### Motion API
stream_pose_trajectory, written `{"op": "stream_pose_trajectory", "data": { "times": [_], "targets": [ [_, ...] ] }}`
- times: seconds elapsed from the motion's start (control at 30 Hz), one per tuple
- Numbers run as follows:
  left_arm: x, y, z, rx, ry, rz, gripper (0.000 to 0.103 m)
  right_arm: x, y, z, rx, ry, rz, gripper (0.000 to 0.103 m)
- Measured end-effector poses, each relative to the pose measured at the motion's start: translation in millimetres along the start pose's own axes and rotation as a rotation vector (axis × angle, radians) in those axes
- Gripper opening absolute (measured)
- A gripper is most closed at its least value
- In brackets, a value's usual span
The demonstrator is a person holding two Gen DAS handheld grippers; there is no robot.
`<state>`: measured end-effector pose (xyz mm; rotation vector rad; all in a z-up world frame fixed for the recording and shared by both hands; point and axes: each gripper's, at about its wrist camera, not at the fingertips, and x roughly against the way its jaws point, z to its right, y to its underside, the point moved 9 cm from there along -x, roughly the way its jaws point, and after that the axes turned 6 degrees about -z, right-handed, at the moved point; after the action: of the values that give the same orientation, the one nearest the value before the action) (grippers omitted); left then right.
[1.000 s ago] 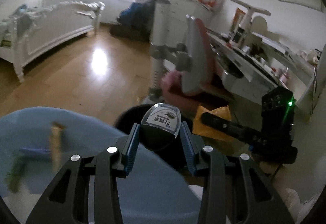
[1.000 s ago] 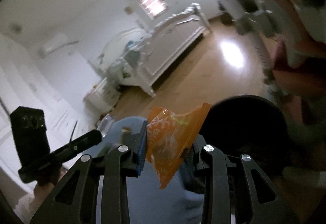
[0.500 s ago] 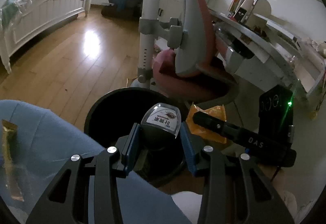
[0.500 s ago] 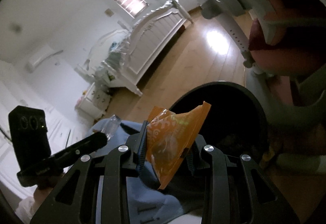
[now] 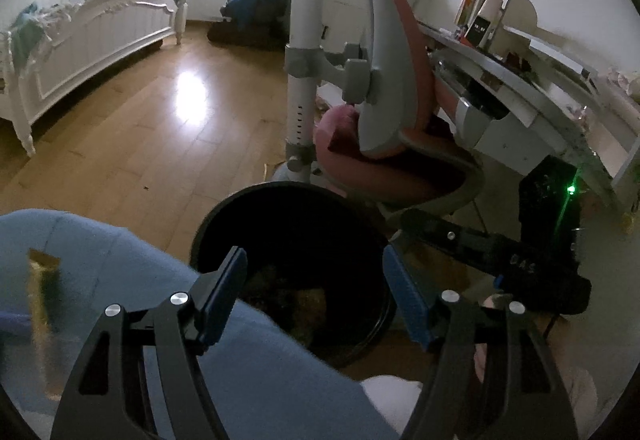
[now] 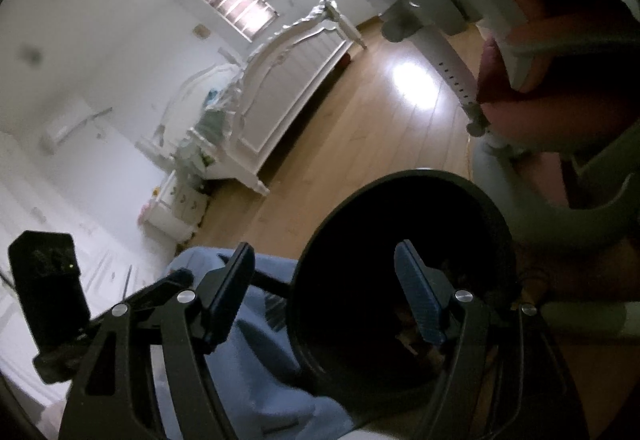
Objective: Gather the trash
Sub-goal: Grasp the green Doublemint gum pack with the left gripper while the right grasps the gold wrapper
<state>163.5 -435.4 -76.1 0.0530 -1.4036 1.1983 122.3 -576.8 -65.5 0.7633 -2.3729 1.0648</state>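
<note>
A round black trash bin (image 5: 224, 211) stands on the wood floor next to a blue cushioned seat (image 5: 120, 260); trash lies in its dark bottom (image 5: 308, 300). My left gripper (image 5: 314, 292) is open and empty, right above the bin's mouth. My right gripper (image 6: 326, 292) is open and empty, also over the bin (image 6: 400, 183). The right gripper's body shows in the left wrist view (image 5: 500, 260). A gold wrapper strip (image 5: 40, 296) lies on the blue seat at the far left.
A pink and grey chair (image 5: 384, 111) stands just behind the bin, with a cluttered desk (image 5: 520, 79) to the right. A white bed (image 5: 100, 35) is at the far left across the wood floor (image 5: 140, 127).
Both grippers have opened over the bin. The small packet in the left one and the orange wrapper in the right one are gone from the fingers.
</note>
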Motion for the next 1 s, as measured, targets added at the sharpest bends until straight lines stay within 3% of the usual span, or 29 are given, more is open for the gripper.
{"op": "stream_pose_trajectory", "data": {
  "times": [0.23,0.33,0.43,0.57,0.67,0.77,1.0],
  "targets": [
    [52,21,-45,0.059,-0.06,0.055,0.071,-15,19,-57,0.127,-0.01,-0.054,0.072],
    [81,36,-83,0.105,-0.12,0.082,0.071,-25,26,-92,0.204,-0.023,-0.079,0.072],
    [111,52,-135,0.179,-0.226,0.119,0.084,-40,33,-128,0.281,-0.035,-0.115,0.072],
    [139,71,-194,0.237,-0.334,0.134,0.084,-71,47,-185,0.412,-0.051,-0.19,0.072],
    [143,84,-221,0.252,-0.374,0.094,0.084,-101,55,-215,0.491,-0.035,-0.256,0.068],
    [135,90,-236,0.247,-0.367,0.04,0.083,-129,62,-238,0.554,-0.009,-0.314,0.061],
    [113,95,-240,0.131,-0.345,-0.043,0.08,-198,73,-257,0.602,0.06,-0.465,0.047]
  ]
}}
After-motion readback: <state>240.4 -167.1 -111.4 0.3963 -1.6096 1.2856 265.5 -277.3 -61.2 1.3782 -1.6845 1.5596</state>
